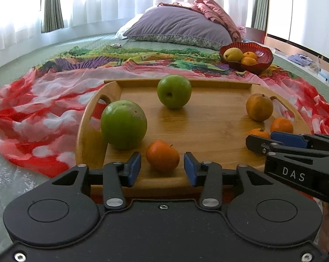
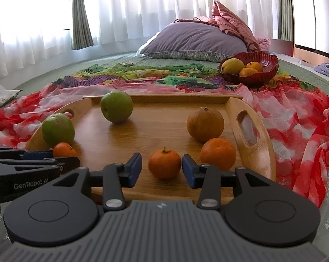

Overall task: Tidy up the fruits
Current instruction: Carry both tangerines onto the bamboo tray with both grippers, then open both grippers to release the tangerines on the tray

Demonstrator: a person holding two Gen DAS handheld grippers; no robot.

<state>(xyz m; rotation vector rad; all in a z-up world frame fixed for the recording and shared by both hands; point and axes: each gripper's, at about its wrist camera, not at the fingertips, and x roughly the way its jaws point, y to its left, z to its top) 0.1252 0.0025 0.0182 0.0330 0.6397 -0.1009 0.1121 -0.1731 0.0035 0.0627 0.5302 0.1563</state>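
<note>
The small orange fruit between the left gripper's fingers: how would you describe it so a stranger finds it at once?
Find the wooden tray on the red patterned cloth. At its near edge, beside the big green fruit, lies a small orange fruit, between the open pads of the left gripper. Unlike the other small orange fruits, it lies on the tray's left side.

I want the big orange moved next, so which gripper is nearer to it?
Right. The right gripper is at the tray's near right side, with the big orange just beyond it. The left gripper is at the tray's near left, farther across.
</note>
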